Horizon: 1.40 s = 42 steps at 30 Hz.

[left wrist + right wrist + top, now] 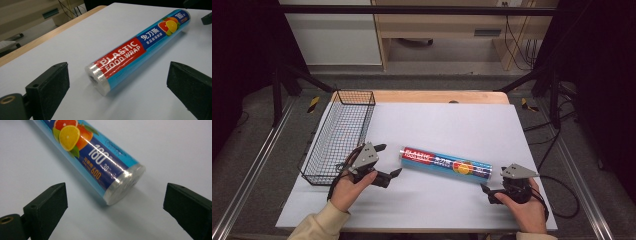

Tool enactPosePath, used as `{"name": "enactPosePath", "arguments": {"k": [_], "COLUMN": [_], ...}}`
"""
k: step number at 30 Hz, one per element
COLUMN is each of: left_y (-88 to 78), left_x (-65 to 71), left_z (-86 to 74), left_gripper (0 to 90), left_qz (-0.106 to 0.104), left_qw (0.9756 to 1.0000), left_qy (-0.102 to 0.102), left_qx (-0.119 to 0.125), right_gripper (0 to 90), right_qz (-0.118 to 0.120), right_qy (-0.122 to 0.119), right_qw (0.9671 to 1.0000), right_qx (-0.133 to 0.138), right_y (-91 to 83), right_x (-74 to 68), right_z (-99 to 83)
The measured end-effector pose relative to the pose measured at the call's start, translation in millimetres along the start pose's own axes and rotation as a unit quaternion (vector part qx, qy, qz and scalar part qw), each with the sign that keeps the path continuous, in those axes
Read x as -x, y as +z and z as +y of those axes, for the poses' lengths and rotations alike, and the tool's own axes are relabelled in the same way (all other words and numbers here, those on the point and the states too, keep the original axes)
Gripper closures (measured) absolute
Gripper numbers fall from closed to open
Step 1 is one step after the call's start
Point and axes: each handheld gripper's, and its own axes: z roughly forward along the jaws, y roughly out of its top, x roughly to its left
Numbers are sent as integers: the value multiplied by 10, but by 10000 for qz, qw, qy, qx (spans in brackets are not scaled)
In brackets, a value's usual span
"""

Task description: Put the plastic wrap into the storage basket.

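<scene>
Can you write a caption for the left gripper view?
Open left gripper faces the plastic wrap roll lying on the white table.

A white-covered wooden tabletop is framed by black metal struts; pale wooden shelving is seen behind, above grey floor.

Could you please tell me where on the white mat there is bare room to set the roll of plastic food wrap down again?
The white mat lies bare between the roll of plastic food wrap and its far edge, and along its near edge between the two hands. It is crowded around the roll's ends, where the left gripper and right gripper stand, and beside the wire basket.
</scene>
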Motion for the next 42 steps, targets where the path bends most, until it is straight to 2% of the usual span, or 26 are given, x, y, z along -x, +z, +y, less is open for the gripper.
{"name": "enactPosePath", "arguments": {"k": [3,11,13,17,19,20,21,23,24,25,26,27,28,29,30,31,35,36,39,41,42], "left_y": [-47,-68,-58,-33,-37,-37,-53,-83,-83,-112,-112,-132,-132,-135,-135,-144,-147,-146,-139,-139,-142], "left_x": [34,113,118,109,129,129,147,198,198,231,231,252,252,263,263,260,231,223,197,193,189], "left_z": [-44,-75,-68,-71,-93,-93,-109,-135,-135,-147,-147,-149,-149,-153,-153,-156,-165,-166,-169,-170,-170], "left_gripper": [45,42,41,41,39,39,39,38,38,38,37,36,36,36,36,36,35,34,34,35,35], "left_qz": [17,-69,-31,-25,9,9,2,34,34,16,16,4,4,-37,-37,-113,-233,-242,-228,-226,-223], "left_qw": [9999,9999,9998,9999,9998,9998,9998,9996,9996,9996,9996,9996,9996,9995,9995,9995,9993,9992,9992,9993,9993], "left_qy": [-98,75,125,63,64,64,28,55,55,38,38,90,90,122,122,156,118,129,135,109,109], "left_qx": [-13,-102,-130,-135,-213,-213,-213,-266,-266,-262,-262,-260,-260,-278,-278,-267,-277,-279,-292,-277,-278], "right_gripper": [56,54,52,53,57,57,62,82,82,74,74,76,76,79,79,85,84,84,87,91,91], "right_qz": [91,311,350,488,619,619,701,764,764,829,829,907,907,1002,1002,1042,1186,1274,1459,1480,1480], "right_qy": [-22,-119,-203,-358,-671,-671,-917,-1136,-1136,-1392,-1392,-1555,-1555,-1697,-1697,-1762,-1855,-1943,-1968,-2055,-2055], "right_qw": [9999,9994,9992,9981,9957,9957,9931,9901,9901,9861,9861,9825,9825,9785,9785,9761,9713,9679,9631,9602,9602], "right_qx": [81,-47,-67,-137,-174,-174,-228,-295,-295,-373,-373,-470,-470,-601,-601,-735,-896,-962,-1116,-1179,-1179], "right_y": [-25,-44,-38,-28,-34,-34,-38,-23,-23,18,18,66,66,148,148,246,400,454,595,688,688], "right_x": [-24,2,15,35,30,30,13,-15,-15,-60,-60,-95,-95,-119,-119,-124,-158,-172,-217,-242,-242], "right_z": [52,189,227,351,506,506,628,717,717,821,821,892,892,962,962,1019,1093,1106,1116,1113,1113]}}
